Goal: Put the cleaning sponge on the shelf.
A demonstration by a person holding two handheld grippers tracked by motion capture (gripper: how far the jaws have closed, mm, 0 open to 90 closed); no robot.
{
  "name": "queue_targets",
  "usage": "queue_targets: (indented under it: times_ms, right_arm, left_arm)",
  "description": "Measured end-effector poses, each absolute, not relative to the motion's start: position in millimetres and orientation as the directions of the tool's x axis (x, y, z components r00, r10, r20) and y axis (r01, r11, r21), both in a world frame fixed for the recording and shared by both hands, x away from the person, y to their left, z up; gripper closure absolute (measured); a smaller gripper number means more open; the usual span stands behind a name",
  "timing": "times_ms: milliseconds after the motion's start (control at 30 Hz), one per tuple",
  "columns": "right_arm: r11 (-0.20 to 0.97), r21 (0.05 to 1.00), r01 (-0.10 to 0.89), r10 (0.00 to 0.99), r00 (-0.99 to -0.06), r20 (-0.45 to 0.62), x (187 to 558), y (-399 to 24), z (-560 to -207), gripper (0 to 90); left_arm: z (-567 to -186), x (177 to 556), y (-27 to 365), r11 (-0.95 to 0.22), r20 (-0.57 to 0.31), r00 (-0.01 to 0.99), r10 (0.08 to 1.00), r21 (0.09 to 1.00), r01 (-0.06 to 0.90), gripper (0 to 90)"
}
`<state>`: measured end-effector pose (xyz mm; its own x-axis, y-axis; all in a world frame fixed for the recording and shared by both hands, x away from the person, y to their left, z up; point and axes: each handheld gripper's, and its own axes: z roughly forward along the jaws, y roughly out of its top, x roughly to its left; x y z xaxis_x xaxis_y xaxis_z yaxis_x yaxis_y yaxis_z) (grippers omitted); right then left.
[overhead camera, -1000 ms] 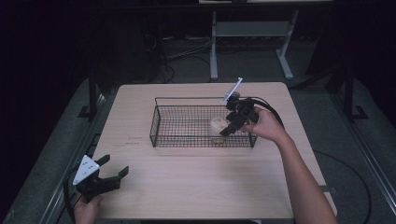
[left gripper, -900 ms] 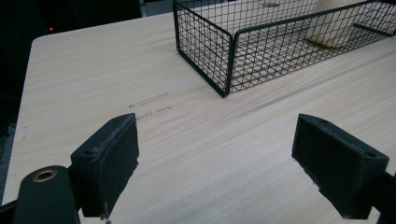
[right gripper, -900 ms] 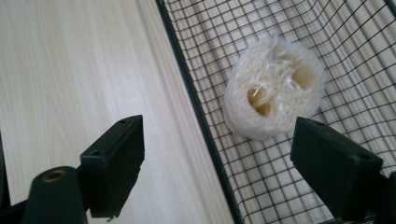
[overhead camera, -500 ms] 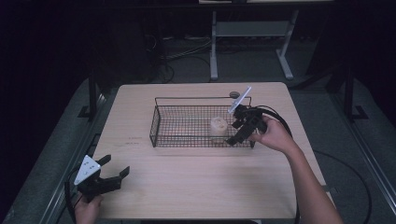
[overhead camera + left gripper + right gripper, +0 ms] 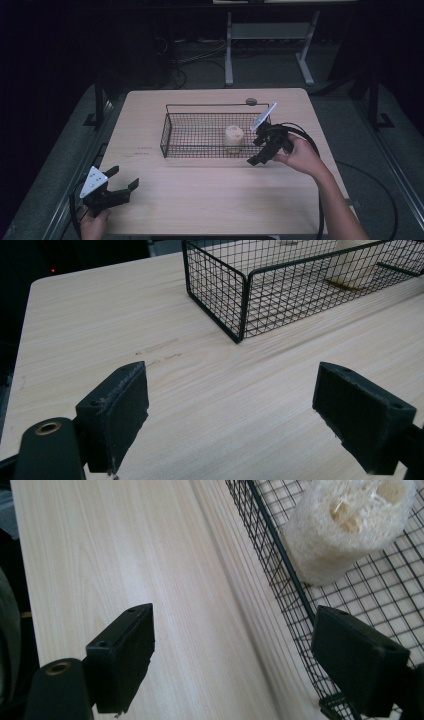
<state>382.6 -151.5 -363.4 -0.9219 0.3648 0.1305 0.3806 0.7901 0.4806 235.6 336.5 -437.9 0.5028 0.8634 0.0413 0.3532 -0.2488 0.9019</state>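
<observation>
A pale loofah piece (image 5: 233,135) stands upright inside the black wire basket (image 5: 172,129), toward its right end and close to the near wall. In the right gripper view the loofah (image 5: 345,525) shows its fibrous, holed top and rests on the mesh floor just beyond the basket's rim (image 5: 280,560).

The right tool (image 5: 261,151) sits just outside the basket's near right corner, low over the wooden surface (image 5: 210,195), held by the person's right hand (image 5: 300,156). Its jaws stand wide apart and hold nothing; in its own view one jaw hangs over bare wood and the other over the basket's edge. It is near the loofah without touching it, with the basket wall between them. A grey three-cornered plate (image 5: 263,117) rides on top of it, and its cable loops off toward the surface's right edge.

The left tool (image 5: 117,186) is well apart, at the near left corner of the surface, in the person's left hand (image 5: 92,225). Its jaws are also spread wide and empty, pointing toward the basket's left end (image 5: 235,295).

A small round grey disc (image 5: 251,101) lies on the surface just behind the basket's far rim.
</observation>
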Motion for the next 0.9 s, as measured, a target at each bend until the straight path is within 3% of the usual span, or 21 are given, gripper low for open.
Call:
queue_targets:
  times_ms: [333, 900]
  right_arm:
    - [0.806, 0.453, 0.381, 0.366, -0.922, 0.126, 365, -157, -375, 16.9]
    - [0.759, 0.503, 0.412, 0.394, -0.907, 0.149, 329, -184, -398, 16.9]
  left_arm:
    - [-438, 236, 336, -0.252, 0.043, 0.504, 0.863, 0.9, 0.355, 13.9]
    - [-439, 235, 334, -0.256, 0.045, 0.508, 0.86, 0.9, 0.354, 13.9]
